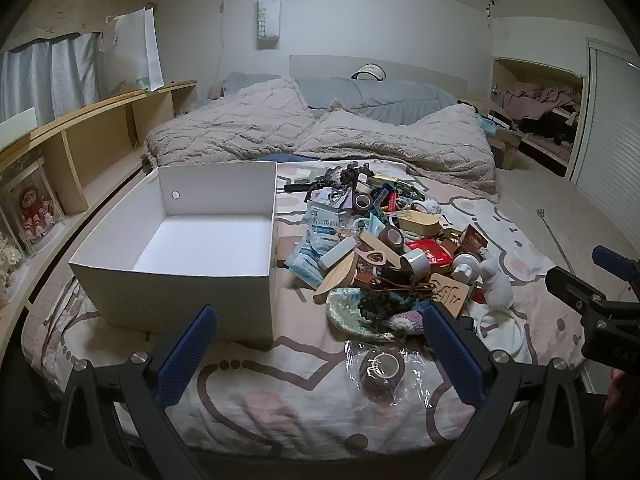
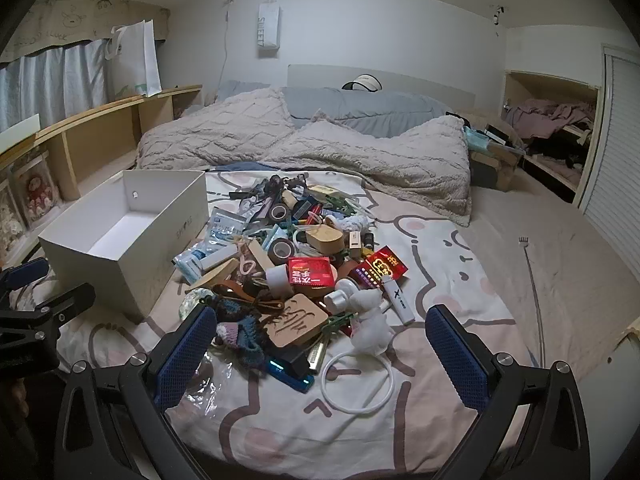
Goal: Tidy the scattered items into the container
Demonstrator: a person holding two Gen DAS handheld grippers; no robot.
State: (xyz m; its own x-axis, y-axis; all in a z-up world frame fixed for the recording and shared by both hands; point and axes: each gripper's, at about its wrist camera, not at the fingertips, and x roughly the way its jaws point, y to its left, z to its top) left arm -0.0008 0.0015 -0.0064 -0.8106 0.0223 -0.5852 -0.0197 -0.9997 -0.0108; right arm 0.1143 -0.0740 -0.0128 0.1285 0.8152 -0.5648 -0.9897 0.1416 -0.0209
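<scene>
An empty white box [image 1: 180,268] stands open on the bed, left of a heap of small items [image 1: 384,248]. The heap holds tape rolls, mask packets, wooden pieces, red packets and a white toy. A brown tape roll in clear wrap [image 1: 382,368] lies nearest my left gripper [image 1: 320,354], which hangs open over the sheet with nothing between its blue pads. In the right wrist view the box [image 2: 120,240] is at the left and the heap [image 2: 296,268] in the middle. My right gripper [image 2: 322,354] is open above a white ring [image 2: 358,384] and a knitted piece [image 2: 240,332].
A patterned sheet [image 1: 280,408] covers the bed, with a rumpled beige blanket [image 1: 320,136] and grey pillows behind. Wooden shelves [image 1: 80,140] run along the left wall. A long metal back scratcher [image 2: 534,292] lies on the right of the bed. A closet [image 2: 552,132] stands far right.
</scene>
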